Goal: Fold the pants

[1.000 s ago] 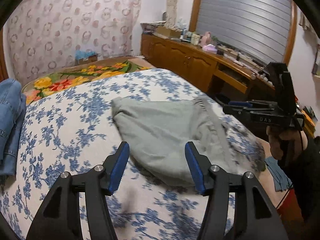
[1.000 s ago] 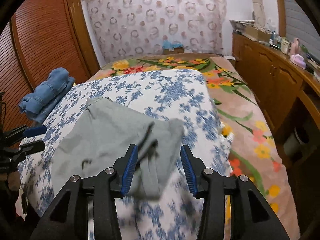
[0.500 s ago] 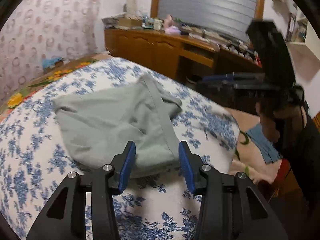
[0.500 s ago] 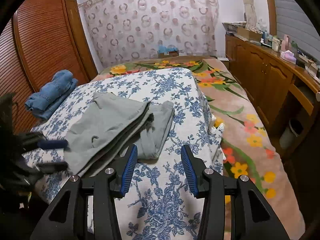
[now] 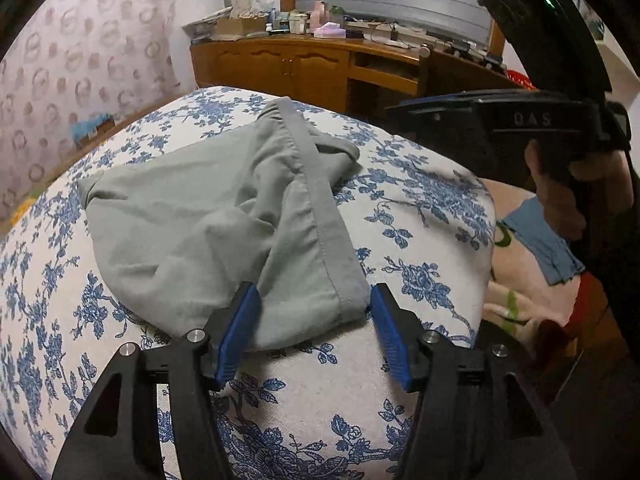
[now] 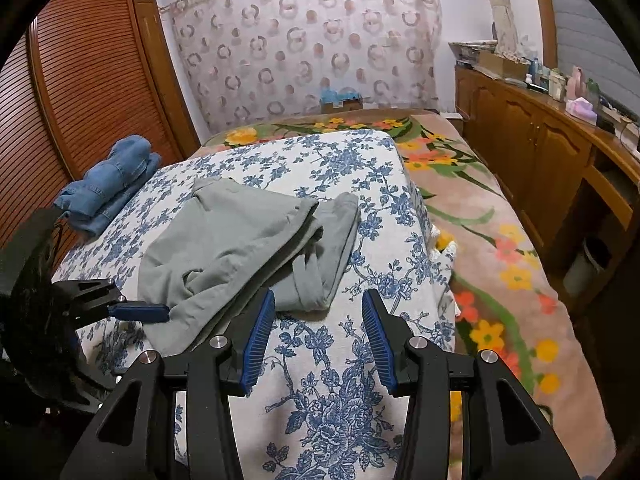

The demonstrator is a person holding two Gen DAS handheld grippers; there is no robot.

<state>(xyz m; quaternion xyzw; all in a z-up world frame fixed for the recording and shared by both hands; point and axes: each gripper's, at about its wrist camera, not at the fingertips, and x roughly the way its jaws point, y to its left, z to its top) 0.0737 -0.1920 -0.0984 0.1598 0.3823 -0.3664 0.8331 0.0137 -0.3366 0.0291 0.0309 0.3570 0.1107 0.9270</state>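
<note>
The grey pants [image 5: 208, 220] lie folded in a loose bundle on the blue-flowered bed cover [image 5: 312, 392], waistband strip [image 5: 316, 200] on top. My left gripper [image 5: 314, 304] sits low at their near edge. Its jaws are opening, with the pants' near corner lying between the blue pads, not pinched. In the right wrist view, the left gripper's fingers [image 6: 140, 312] reach the same bundle [image 6: 240, 236] from the left. My right gripper [image 6: 318, 308] hangs open just short of the pants' folded hem and holds nothing. A hand [image 5: 560, 188] carries it at the right.
Folded blue jeans [image 6: 108, 184] lie at the far left of the bed by a slatted wardrobe [image 6: 80, 100]. A flowered blanket [image 6: 480, 220] covers the bed's right side. A wooden sideboard [image 6: 540, 152] with clutter runs along the right wall.
My left gripper came down and closer to the pants' near edge; its jaws narrowed, then widened. The pants, blurred between the right jaws before, now lie still, and the right gripper has drawn back.
</note>
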